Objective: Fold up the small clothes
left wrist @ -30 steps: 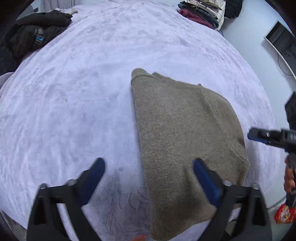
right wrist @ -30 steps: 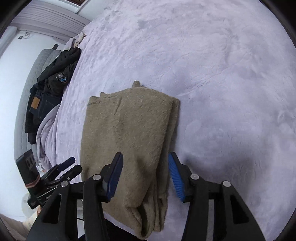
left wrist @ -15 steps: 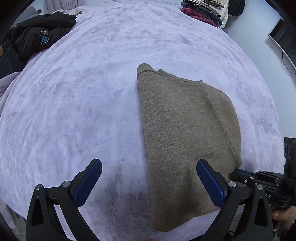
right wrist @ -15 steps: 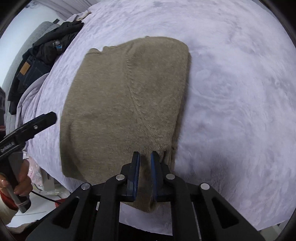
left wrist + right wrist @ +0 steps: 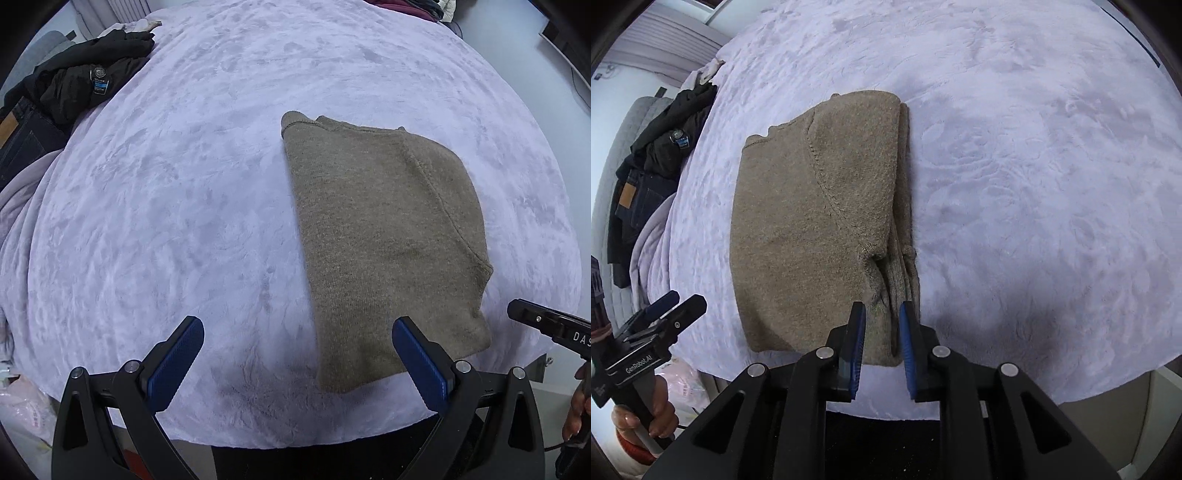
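Observation:
A folded olive-brown knit sweater (image 5: 384, 236) lies flat on the lavender plush bed cover (image 5: 184, 206), near its front edge. It also shows in the right wrist view (image 5: 812, 221). My left gripper (image 5: 295, 343) is wide open and empty, just in front of the sweater's near left corner. My right gripper (image 5: 882, 325) has its blue pads close together around the sweater's near right corner, where the stacked layers bunch up. The right gripper's tip shows at the right edge of the left wrist view (image 5: 535, 321).
A pile of dark clothes and jeans (image 5: 62, 92) lies at the bed's far left, also in the right wrist view (image 5: 653, 155). A stack of folded clothes (image 5: 417, 5) sits at the far edge. The bed's front edge (image 5: 295, 439) is just below the grippers.
The right gripper went from open over the sweater's edge to nearly shut at its near right corner, then parted slightly. The left gripper drew back a little and stayed open.

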